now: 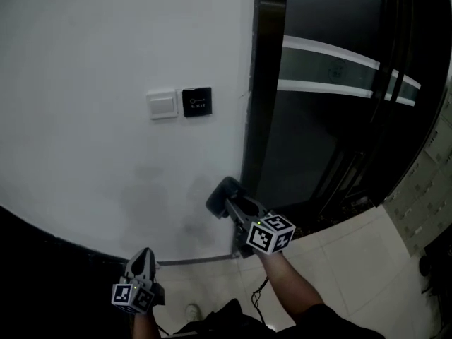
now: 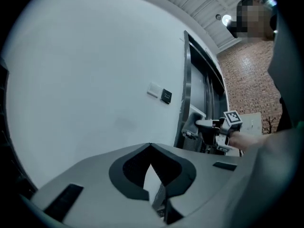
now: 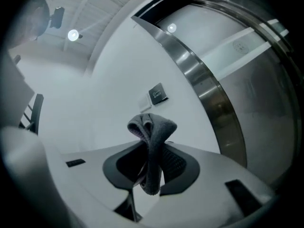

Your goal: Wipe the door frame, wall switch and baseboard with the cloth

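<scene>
- Step in hand, as I judge it: wiping the door frame, low down. The right gripper holds the cloth against or just beside the frame's lower part; actual contact is not clear.
- The right gripper's jaws are closed on the cloth. The left gripper hangs low and apart from the wall, its jaws together on nothing.
- The next move calls for pressing the cloth flat to the frame and stroking along it. The wall switch, beside a black button, comes later, as does the dark band at the wall's foot, likely the baseboard.
- The cloth is grey and soft, and it bunches into a folded wad above the jaws.
</scene>
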A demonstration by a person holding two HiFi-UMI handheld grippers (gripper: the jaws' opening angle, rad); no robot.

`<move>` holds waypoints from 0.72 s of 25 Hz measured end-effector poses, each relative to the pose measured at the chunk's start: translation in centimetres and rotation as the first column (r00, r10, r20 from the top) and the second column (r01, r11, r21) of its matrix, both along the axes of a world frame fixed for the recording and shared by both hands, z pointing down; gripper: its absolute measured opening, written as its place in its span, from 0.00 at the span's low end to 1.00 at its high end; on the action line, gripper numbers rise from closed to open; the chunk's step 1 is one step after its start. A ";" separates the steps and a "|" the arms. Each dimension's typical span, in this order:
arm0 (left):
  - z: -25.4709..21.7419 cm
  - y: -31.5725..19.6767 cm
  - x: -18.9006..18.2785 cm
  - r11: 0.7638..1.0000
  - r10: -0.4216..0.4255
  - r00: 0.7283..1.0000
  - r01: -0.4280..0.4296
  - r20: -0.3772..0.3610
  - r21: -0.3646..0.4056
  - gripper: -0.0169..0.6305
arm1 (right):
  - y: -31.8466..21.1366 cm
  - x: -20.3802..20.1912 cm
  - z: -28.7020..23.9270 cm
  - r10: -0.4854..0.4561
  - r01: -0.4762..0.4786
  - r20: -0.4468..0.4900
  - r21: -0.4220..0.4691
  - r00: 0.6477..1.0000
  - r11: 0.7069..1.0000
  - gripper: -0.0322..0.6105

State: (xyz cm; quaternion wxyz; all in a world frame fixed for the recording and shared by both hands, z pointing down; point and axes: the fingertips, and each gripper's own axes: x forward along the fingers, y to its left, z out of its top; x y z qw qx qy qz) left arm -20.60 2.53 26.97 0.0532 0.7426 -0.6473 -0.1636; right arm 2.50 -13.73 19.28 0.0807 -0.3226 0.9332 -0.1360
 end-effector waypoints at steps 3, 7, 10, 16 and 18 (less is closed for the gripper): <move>-1.1 -1.7 -3.0 0.999 0.015 1.000 -0.015 0.024 0.029 0.01 | -2.9 -2.8 -4.4 0.038 -0.040 0.079 0.015 0.996 0.999 0.18; -1.8 -4.2 -6.9 0.999 0.040 0.995 -0.042 0.097 0.020 0.01 | -5.1 -5.9 -8.9 0.096 -0.105 0.097 0.090 0.991 0.990 0.18; -2.4 -6.2 -8.8 0.996 0.079 0.988 -0.084 0.131 0.028 0.01 | -6.6 -7.3 -10.8 0.160 -0.161 0.019 0.191 0.987 0.968 0.18; -2.9 -9.6 -10.2 0.988 0.141 0.978 -0.149 0.155 0.035 0.01 | -9.2 -8.6 -14.8 0.337 -0.171 -0.287 0.477 0.897 0.862 0.18; -3.2 -10.6 -9.3 0.983 0.164 0.973 -0.175 0.164 0.052 0.01 | -9.6 -9.0 -17.2 0.460 -0.104 -0.428 0.634 0.778 0.766 0.18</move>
